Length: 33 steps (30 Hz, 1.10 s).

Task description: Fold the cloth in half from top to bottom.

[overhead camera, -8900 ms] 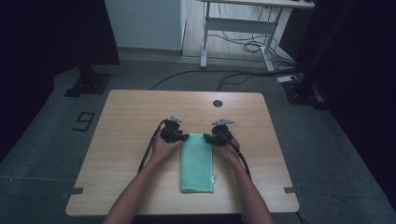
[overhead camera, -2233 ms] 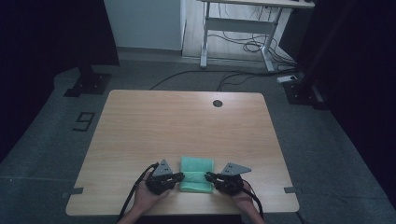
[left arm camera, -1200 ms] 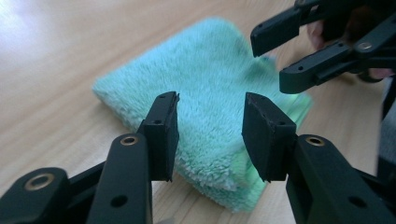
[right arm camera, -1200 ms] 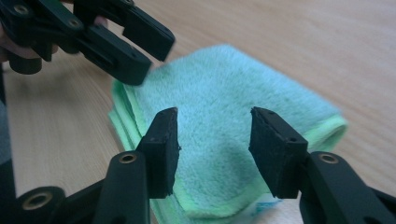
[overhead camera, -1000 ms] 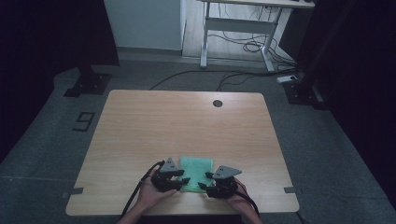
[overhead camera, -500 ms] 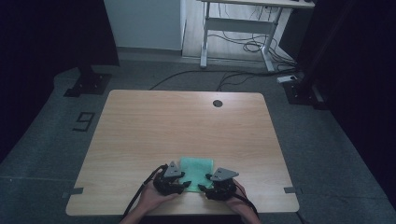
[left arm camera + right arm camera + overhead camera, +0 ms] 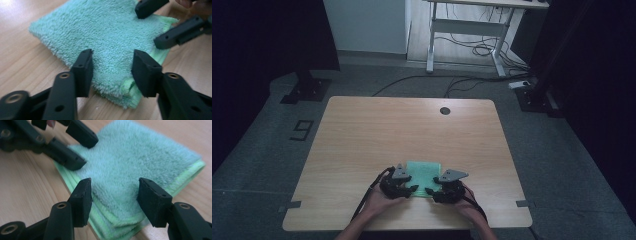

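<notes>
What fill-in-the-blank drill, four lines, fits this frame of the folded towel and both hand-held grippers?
1. The folded towel is ____ in colour.
2. It lies on a ____ table.
3. The left hand-held gripper has its jaws ____, one on either side of the towel's near corner.
4. The right hand-held gripper is at the towel's near ____.

Missing words: green; wooden; open; edge

The near edge of the green towel hides behind the two grippers. Both arms are cut off at the picture's bottom edge.
</notes>
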Each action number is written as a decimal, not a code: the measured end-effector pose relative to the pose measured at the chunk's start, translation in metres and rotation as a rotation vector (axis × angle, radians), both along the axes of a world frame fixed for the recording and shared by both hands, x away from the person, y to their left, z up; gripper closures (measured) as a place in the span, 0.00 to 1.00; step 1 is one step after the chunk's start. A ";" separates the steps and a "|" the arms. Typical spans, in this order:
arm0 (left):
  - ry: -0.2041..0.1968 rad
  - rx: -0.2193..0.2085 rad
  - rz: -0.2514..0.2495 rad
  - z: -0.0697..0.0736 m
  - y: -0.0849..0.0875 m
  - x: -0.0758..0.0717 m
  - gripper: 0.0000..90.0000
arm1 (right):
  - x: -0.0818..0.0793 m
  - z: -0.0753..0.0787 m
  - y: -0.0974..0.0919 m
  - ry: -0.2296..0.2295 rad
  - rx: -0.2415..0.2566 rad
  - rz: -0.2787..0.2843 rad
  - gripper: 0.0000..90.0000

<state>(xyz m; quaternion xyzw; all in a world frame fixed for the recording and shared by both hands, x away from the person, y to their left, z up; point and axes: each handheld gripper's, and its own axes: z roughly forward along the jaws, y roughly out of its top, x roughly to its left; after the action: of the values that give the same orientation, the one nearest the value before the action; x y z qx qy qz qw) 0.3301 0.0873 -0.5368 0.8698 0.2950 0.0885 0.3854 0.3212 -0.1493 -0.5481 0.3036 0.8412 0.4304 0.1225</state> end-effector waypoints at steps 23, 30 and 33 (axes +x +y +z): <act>0.059 -0.079 0.066 -0.007 -0.006 0.055 0.58 | 0.061 0.000 0.013 0.033 0.016 -0.159 0.66; 0.057 -0.078 0.070 -0.007 -0.004 0.054 0.58 | 0.059 -0.001 0.006 0.032 0.015 -0.171 0.66; 0.055 -0.078 0.070 -0.008 -0.004 0.054 0.58 | 0.059 -0.002 0.004 0.039 0.031 -0.170 0.67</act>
<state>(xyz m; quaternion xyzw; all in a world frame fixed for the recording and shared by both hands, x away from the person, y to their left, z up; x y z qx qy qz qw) 0.3837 0.0834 -0.5444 0.8453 0.3390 0.0663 0.4075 0.3799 -0.1450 -0.5503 0.3842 0.8078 0.4253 0.1377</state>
